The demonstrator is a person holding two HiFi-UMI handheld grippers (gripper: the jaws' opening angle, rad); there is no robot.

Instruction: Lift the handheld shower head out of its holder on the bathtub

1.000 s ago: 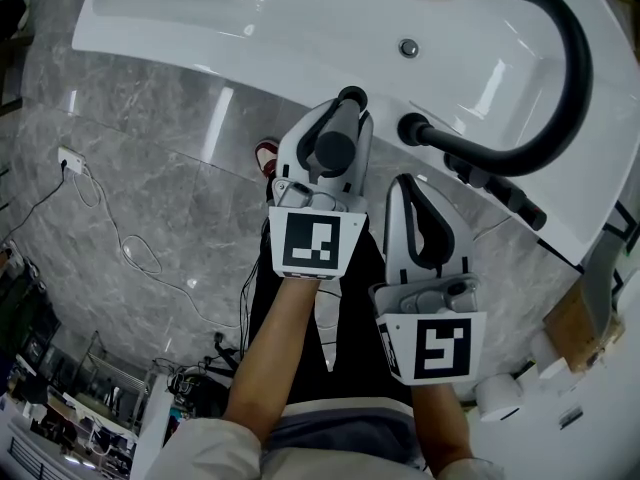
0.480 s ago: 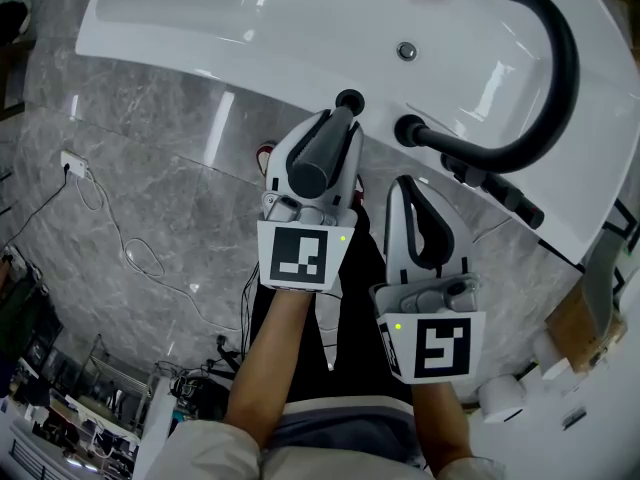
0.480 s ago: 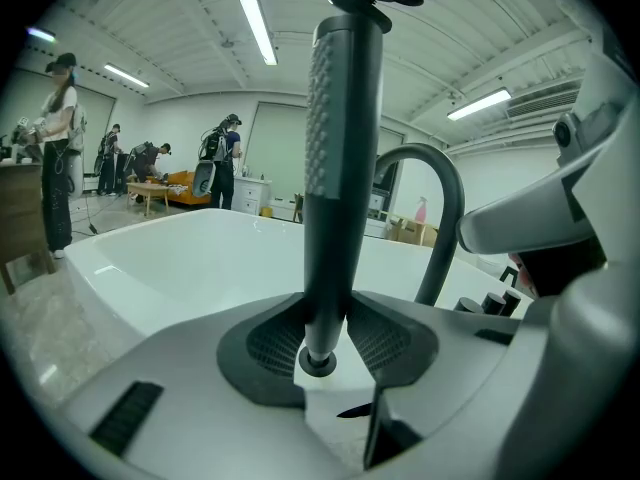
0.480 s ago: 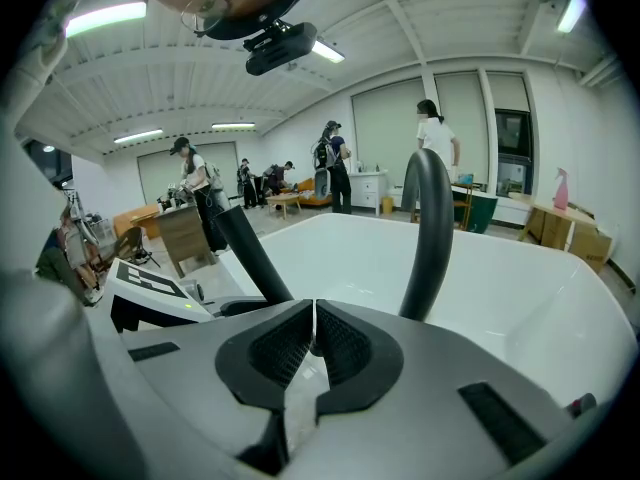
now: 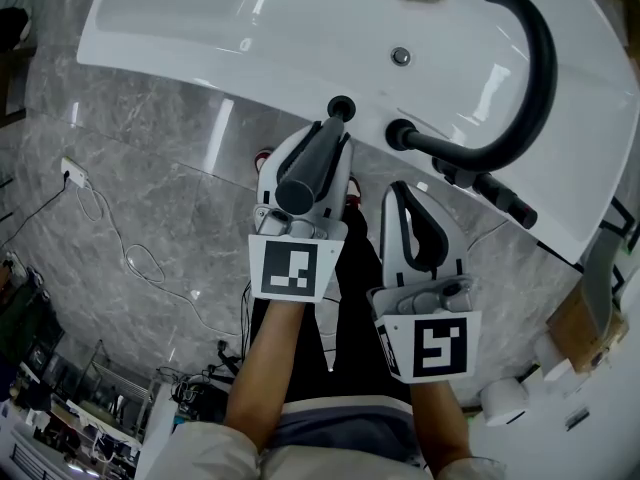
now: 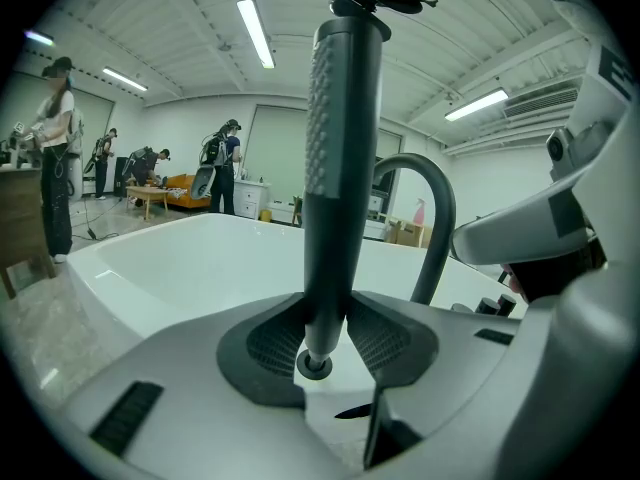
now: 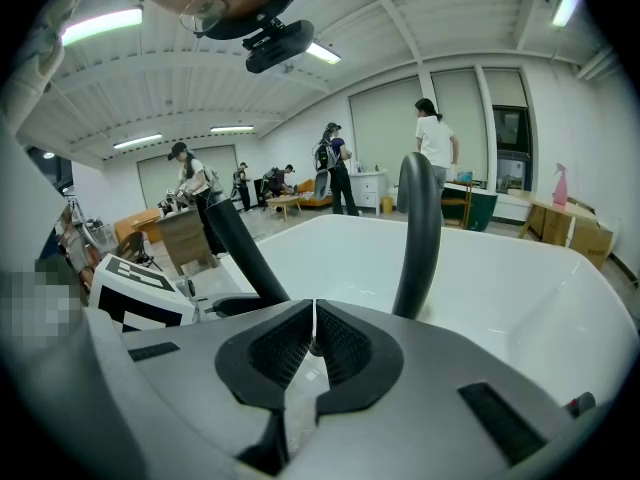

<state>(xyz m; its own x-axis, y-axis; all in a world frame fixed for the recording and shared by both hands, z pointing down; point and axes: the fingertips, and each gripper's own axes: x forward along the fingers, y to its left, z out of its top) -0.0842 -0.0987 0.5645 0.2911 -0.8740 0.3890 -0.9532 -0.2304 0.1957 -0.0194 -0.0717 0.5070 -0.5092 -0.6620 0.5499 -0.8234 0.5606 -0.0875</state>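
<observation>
Shower head (image 5: pixel 305 168): dark grey handle pinched between the jaws of my left tool (image 5: pixel 325 140), near end slanting back toward me. White bathtub (image 5: pixel 200 28) lies ahead of both tools. Black curved spout (image 5: pixel 535 78) arches ahead of my right tool (image 5: pixel 412 196), jaws pressed together. Round black holder (image 5: pixel 341 106) sits on the tub rim, just beyond the left tool's tips.

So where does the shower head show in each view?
Head view: shower head at centre, held by the left gripper.
Left gripper view: upright at centre, between the jaws.
Right gripper view: slanting, left of centre.
Shared landmark: the curved black tap.
</observation>
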